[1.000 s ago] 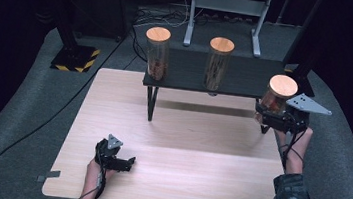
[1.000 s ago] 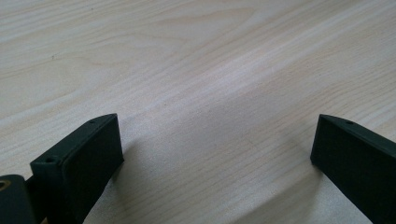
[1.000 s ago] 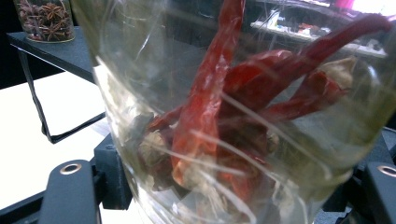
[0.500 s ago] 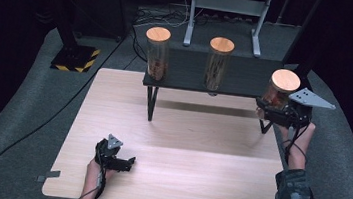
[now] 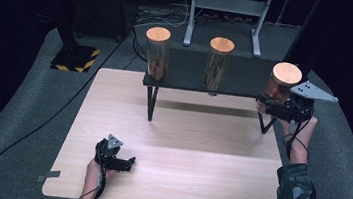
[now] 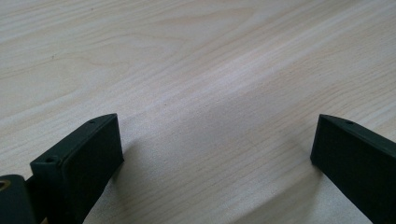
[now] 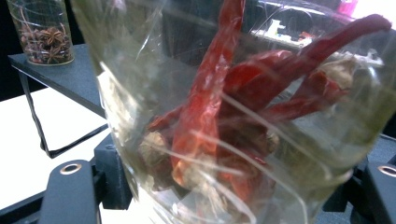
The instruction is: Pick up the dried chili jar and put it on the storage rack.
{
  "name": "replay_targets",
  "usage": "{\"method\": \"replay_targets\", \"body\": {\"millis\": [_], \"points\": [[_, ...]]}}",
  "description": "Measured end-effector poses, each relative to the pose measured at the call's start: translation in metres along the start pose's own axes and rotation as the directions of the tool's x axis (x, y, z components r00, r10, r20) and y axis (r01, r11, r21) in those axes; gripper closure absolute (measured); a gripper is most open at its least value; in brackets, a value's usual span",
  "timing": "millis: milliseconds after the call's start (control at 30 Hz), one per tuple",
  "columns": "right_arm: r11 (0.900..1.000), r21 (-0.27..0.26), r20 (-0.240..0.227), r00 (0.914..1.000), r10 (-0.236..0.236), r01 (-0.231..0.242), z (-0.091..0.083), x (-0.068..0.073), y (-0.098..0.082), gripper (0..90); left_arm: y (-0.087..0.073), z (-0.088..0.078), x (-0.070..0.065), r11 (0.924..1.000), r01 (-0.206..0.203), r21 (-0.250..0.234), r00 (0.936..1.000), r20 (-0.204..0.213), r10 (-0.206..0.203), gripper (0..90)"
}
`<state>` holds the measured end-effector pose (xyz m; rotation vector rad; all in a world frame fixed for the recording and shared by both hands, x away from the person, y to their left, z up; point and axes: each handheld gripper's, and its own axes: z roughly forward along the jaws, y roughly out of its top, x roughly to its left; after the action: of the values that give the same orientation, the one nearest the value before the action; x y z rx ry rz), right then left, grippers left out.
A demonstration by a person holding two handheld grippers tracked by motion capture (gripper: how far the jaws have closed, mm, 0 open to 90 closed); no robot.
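Chilli jar (image 5: 282,86), a clear round-walled glass vessel capped by a flat cork-coloured lid, was seen at the right end of the dark shelf (image 5: 187,73), clasped low on its body by the fingers of the right gripper (image 5: 277,107). In the right gripper view the wall of the jar (image 7: 224,116) was pressed close to the lens, and long, glossy, wrinkled red chillies (image 7: 210,107) were seen through it. Whether its base rested on the shelf or had been raised clear could not be told.

A slip was judged the main risk: smooth curved glass gives little purchase, and the grip lay well below the lid, so the jar could tip if it were swung quickly. The shelf edge could also be struck by the base.

Two more lidded jars were stood on the shelf: a middle jar (image 5: 218,64) and a far jar (image 5: 156,53) holding brown star-shaped pods (image 7: 46,39). The shelf was carried on thin black legs over the pale, fine-grained wooden desk (image 5: 184,145). The left gripper (image 5: 129,163) was rested on the desk near the front edge, its fingers (image 6: 79,161) spread wide with nothing between them.
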<state>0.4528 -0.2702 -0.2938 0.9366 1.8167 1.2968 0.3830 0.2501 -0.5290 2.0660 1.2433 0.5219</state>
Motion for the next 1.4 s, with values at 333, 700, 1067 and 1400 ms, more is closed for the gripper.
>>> {"method": "replay_targets", "body": {"millis": [333, 700, 1067, 1400], "points": [[1.0, -0.003, 0.0, 1.0, 0.008, -0.008, 0.005, -0.005, 0.009, 24.5, 0.0, 0.0, 0.0, 1.0, -0.004, 0.004, 1.0, 0.001, 0.004, 1.3], [1.0, 0.007, 0.008, 0.9999, 0.014, -0.014, 0.013, -0.012, 0.018, 24.5, 0.0, 0.0, 0.0, 1.0, -0.003, 0.003, 1.0, 0.0, 0.003, 1.3], [1.0, 0.02, 0.018, 0.9995, 0.024, -0.025, 0.019, -0.02, 0.024, 24.5, 0.0, 0.0, 0.0, 1.0, -0.004, 0.003, 1.0, 0.001, 0.004, 1.3], [0.998, 0.042, 0.028, 0.9984, 0.049, -0.05, 0.03, -0.029, 0.024, 24.5, 0.0, 0.0, 0.0, 1.0, -0.004, 0.003, 1.0, 0.0, 0.004, 1.3]]}}
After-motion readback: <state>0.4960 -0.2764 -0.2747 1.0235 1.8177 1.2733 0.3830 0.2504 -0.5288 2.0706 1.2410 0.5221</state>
